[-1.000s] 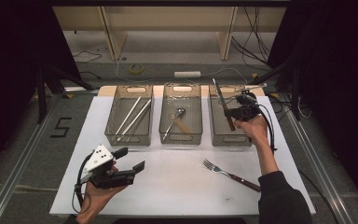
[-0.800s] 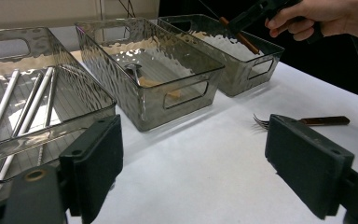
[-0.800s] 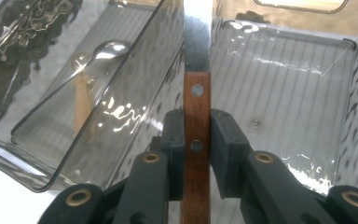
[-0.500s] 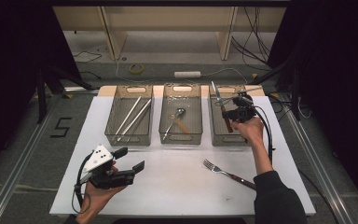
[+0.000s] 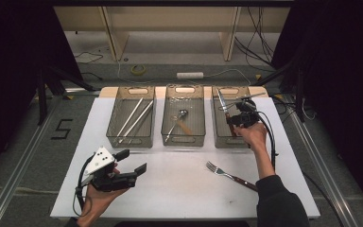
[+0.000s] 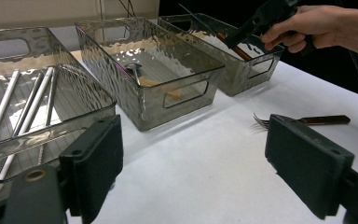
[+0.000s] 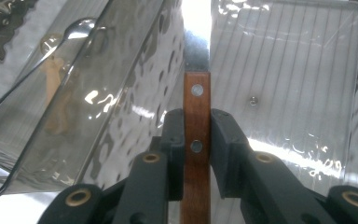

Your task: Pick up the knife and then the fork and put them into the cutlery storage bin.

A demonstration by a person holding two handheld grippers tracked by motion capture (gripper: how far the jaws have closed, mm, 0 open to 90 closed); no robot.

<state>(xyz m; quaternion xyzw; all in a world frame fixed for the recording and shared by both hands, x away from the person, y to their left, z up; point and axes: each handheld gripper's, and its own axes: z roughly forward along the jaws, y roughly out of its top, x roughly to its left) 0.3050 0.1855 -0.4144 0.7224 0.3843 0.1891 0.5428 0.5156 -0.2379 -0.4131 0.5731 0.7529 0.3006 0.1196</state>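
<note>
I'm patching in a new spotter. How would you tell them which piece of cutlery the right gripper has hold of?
Start at the row of three clear bins on the white table and go to the right-hand bin. Over it, the right gripper clamps a knife by its riveted wooden handle. Unlike the fork lying on the table, it has a flat blade.
</note>
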